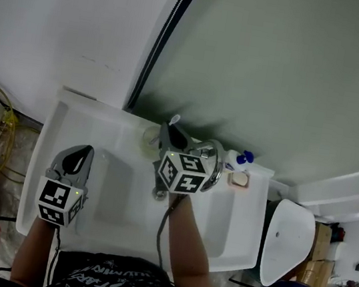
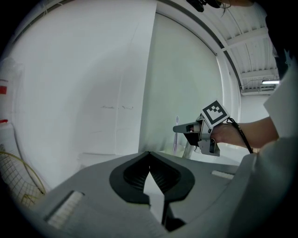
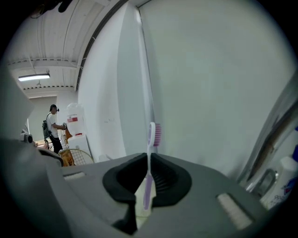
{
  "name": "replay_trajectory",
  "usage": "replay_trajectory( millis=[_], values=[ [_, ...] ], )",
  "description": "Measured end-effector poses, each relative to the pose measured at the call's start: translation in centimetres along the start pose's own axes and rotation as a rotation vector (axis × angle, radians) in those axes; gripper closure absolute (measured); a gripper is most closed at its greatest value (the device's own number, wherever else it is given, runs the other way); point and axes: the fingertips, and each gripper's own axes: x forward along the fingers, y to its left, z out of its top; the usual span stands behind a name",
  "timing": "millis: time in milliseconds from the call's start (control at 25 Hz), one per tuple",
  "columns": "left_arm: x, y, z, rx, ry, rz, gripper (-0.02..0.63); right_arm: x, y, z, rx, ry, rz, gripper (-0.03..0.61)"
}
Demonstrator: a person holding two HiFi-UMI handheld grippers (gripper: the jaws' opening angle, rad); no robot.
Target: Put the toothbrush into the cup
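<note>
Toothbrush (image 3: 148,186) upright in right gripper (image 3: 149,157)

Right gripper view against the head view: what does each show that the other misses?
Only the right gripper view: the toothbrush clamped upright between the jaws, pink bristles clear, and a distant person. Only the head view: the left gripper over the white sink. Both: the right gripper, the toothbrush and the faucet.

Cup (image 1: 147,138) partly behind right gripper (image 1: 169,131)
</note>
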Motion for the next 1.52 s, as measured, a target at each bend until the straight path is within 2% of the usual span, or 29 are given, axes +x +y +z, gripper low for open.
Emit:
replay_trajectory(
  millis=[480, 760, 840, 920, 1160, 1360, 1520],
  values=[
    [1.0, -0.3, -1.6, -0.013, 0.033, 0.001, 0.606, 1.7, -0.2, -3.6, 0.049, 0.090, 0.059, 0.554],
    [1.1, -0.3, -2.1, -0.013, 0.043, -0.003, 0.606, 2.1, -0.8, -3.8, 0.065, 0.086, 0.049, 0.552],
    [1.1, -0.3, -2.2, -0.012, 0.044, -0.004, 0.606, 2.1, -0.9, -3.8, 0.065, 0.088, 0.046, 0.508],
    [1.1, -0.3, -2.2, -0.013, 0.043, -0.006, 0.606, 2.1, -1.0, -4.0, 0.065, 0.091, 0.043, 0.502],
    [1.1, -0.5, -2.1, -0.014, 0.035, -0.014, 0.606, 2.2, -0.9, -4.6, 0.070, 0.113, 0.042, 0.414],
    [0.8, -0.7, -1.7, -0.013, 0.022, -0.014, 0.606, 2.0, -1.0, -4.6, 0.073, 0.114, -0.004, 0.349],
    [0.1, -0.8, -1.2, -0.010, 0.007, -0.007, 0.606, 1.3, -1.1, -4.4, 0.067, 0.113, -0.033, 0.337]
  ],
)
